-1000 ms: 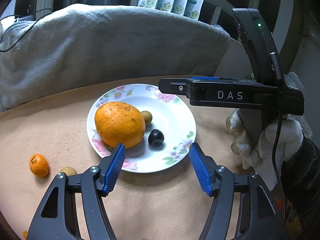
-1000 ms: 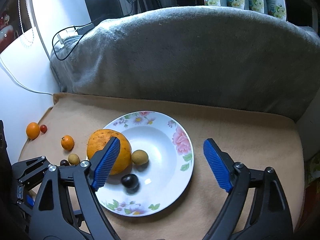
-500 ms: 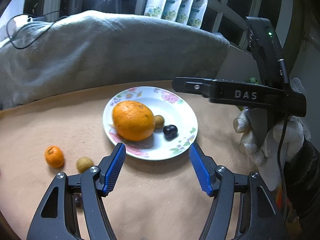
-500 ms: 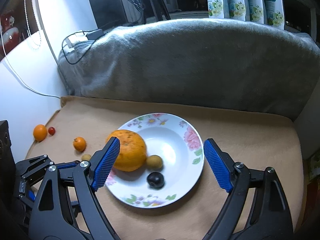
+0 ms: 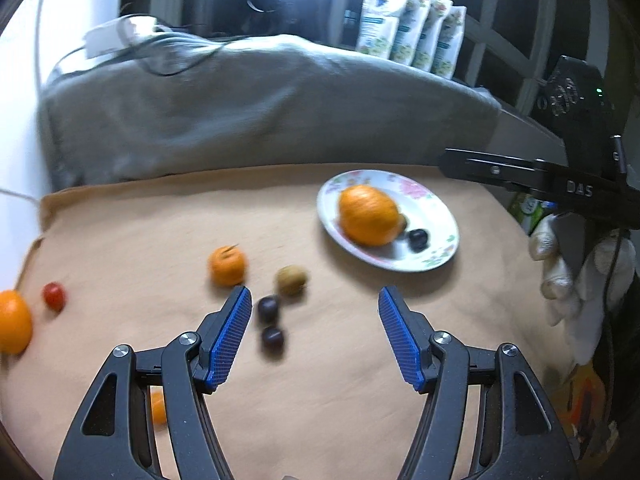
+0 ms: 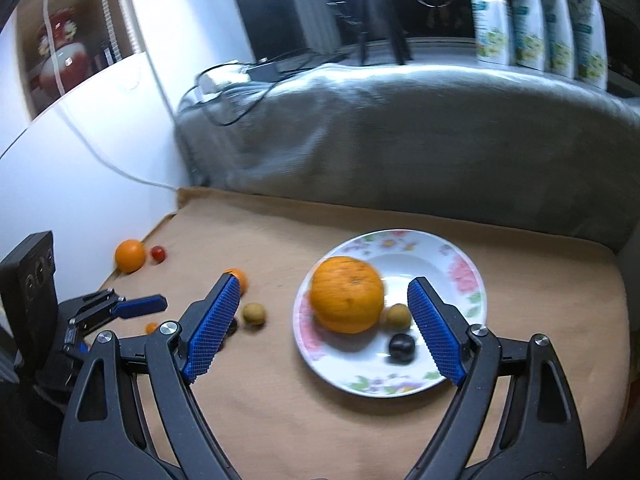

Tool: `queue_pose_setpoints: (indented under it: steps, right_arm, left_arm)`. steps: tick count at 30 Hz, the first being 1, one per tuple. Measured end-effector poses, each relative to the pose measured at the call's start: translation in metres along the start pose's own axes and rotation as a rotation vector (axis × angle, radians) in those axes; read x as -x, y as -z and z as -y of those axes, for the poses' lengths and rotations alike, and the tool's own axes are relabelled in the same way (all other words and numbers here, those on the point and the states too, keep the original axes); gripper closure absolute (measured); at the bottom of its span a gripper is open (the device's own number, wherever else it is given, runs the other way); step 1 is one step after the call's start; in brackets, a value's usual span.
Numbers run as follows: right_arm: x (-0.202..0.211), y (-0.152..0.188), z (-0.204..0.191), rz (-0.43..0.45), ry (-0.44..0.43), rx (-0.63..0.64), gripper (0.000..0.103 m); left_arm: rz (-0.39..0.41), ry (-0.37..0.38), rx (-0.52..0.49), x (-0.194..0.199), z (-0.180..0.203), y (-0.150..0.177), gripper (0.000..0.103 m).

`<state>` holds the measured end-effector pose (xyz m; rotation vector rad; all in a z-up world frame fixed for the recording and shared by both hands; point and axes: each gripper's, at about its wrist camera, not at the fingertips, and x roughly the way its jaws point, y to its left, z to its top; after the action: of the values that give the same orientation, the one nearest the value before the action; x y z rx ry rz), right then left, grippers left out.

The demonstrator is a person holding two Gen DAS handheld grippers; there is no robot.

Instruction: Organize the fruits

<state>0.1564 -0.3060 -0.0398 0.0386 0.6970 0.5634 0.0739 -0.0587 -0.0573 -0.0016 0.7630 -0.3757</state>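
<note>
The left hand-held gripper (image 5: pixel 315 322) is open and holds nothing. The right hand-held gripper (image 6: pixel 324 322) is open and empty too. The plate (image 6: pixel 460 270) already has the big orange (image 6: pixel 346 294), a small tan fruit (image 6: pixel 397 316) and a dark plum (image 6: pixel 401 347) on it. Two dark fruits (image 5: pixel 268 308) lie on the table (image 5: pixel 320 400) just ahead of the left one. It should probably go down slowly over one and close gently, so it does not roll. The tan cloth looks soft. A grey blanket (image 6: pixel 400 140) is piled behind.
</note>
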Motion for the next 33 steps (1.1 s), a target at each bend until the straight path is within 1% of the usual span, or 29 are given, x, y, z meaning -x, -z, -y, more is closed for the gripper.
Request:
queue_pose_setpoints:
  steps: [7, 16, 17, 20, 22, 25, 27, 29, 32, 33]
  right_arm:
    - [-0.011, 0.007, -0.034, -0.020, -0.054, 0.058, 0.015]
    - [-0.035, 0.024, -0.067, -0.089, -0.112, 0.105, 0.015]
    - [-0.037, 0.026, -0.069, -0.096, -0.119, 0.106, 0.017]
    - [-0.047, 0.035, -0.079, -0.131, -0.139, 0.114, 0.025]
    - [-0.054, 0.041, -0.084, -0.149, -0.146, 0.117, 0.027]
    - [-0.065, 0.051, -0.092, -0.184, -0.153, 0.124, 0.035]
    - [-0.072, 0.056, -0.096, -0.208, -0.152, 0.126, 0.042]
    - [-0.081, 0.061, -0.100, -0.230, -0.154, 0.122, 0.047]
    - [-0.091, 0.065, -0.104, -0.251, -0.138, 0.118, 0.050]
    - [-0.094, 0.067, -0.105, -0.256, -0.131, 0.117, 0.052]
  left_arm:
    - [-0.010, -0.068, 0.054, 0.018, -0.032, 0.021, 0.037]
    - [-0.028, -0.110, 0.108, 0.029, -0.056, 0.042, 0.037]
    - [-0.029, -0.112, 0.114, 0.030, -0.059, 0.043, 0.037]
    - [-0.033, -0.115, 0.131, 0.031, -0.066, 0.048, 0.037]
    - [-0.039, -0.117, 0.139, 0.031, -0.069, 0.052, 0.037]
    - [-0.048, -0.116, 0.152, 0.028, -0.075, 0.056, 0.037]
    - [-0.051, -0.112, 0.161, 0.028, -0.078, 0.058, 0.038]
    - [-0.055, -0.103, 0.172, 0.026, -0.081, 0.059, 0.042]
    - [-0.064, -0.091, 0.187, 0.021, -0.086, 0.060, 0.045]
    - [-0.069, -0.089, 0.190, 0.019, -0.087, 0.061, 0.048]
